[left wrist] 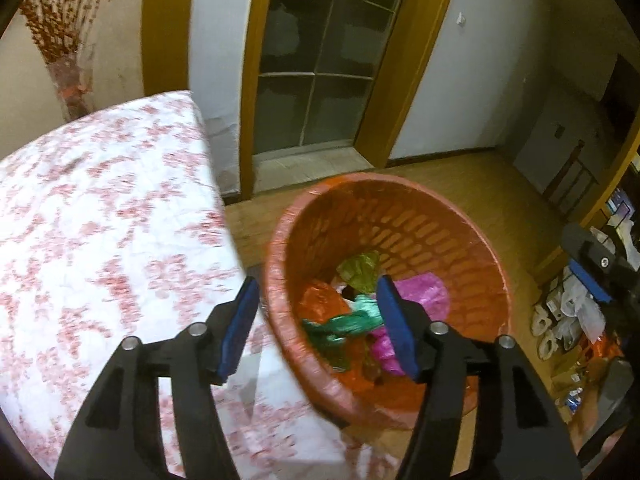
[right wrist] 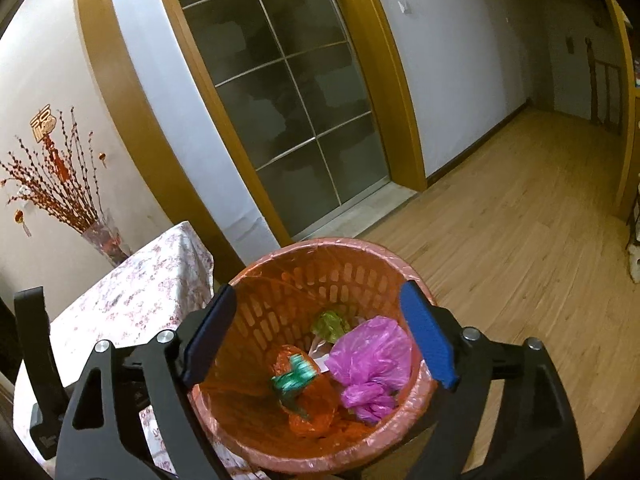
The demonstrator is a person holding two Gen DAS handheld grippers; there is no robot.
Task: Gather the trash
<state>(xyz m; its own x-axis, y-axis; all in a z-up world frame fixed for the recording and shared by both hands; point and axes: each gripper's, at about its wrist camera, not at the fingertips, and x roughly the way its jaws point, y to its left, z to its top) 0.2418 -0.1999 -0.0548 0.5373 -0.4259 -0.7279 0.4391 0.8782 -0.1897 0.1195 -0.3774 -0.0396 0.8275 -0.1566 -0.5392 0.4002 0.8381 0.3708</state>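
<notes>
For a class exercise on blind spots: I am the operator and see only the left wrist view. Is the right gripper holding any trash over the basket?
Observer: No. The right gripper is open with nothing between its pads, above the orange basket.
Operator: Something at the table's far corner is blurred for me. What is it?
Observer: A glass vase holding red branches, with a red ornament on the wall above it.

Bench (left wrist: pixel 100 208) under white cloth with red floral print; its visible top bare. Glass vase (right wrist: pixel 105 240) of red twigs at far corner. Wood-plank floor (right wrist: pixel 520 240) carries orange slotted basket (right wrist: pixel 320 258), just beside bench edge. White bags (left wrist: pixel 568 312) heaped on floor, well right of basket.
</notes>
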